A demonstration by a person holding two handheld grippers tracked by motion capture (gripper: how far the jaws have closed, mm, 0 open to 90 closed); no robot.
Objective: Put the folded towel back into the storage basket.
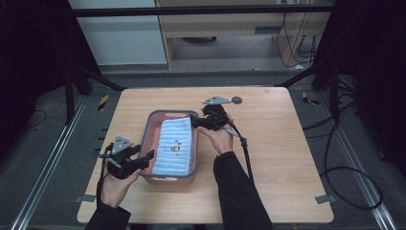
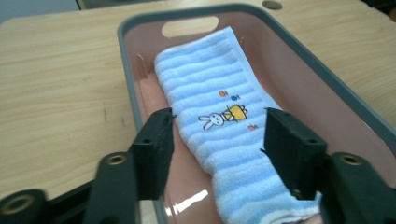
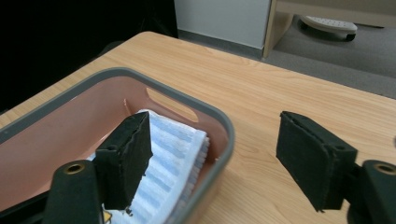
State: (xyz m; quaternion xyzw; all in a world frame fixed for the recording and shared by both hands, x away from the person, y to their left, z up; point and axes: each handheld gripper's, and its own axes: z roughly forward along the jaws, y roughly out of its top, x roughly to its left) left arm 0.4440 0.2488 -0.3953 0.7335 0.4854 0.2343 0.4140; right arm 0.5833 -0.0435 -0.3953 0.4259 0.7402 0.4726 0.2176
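Folded blue towel [image 1: 175, 145] in pink bin [image 1: 152, 125]; left tongs [image 1: 144, 158] spread above near end, right tongs [image 1: 197, 120] spread astride far rim.

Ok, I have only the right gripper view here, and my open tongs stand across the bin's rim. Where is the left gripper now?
Observer: The left gripper is at the opposite, near end of the bin, on its left side, and it points in over the towel.
Operator: Does it hold the towel?
Observer: No. In the left gripper view its tongs are open, one on each side of the towel, and they close on nothing.
Operator: Is the towel plain blue stripes all along?
Observer: Not quite. A small rabbit is printed near the middle.
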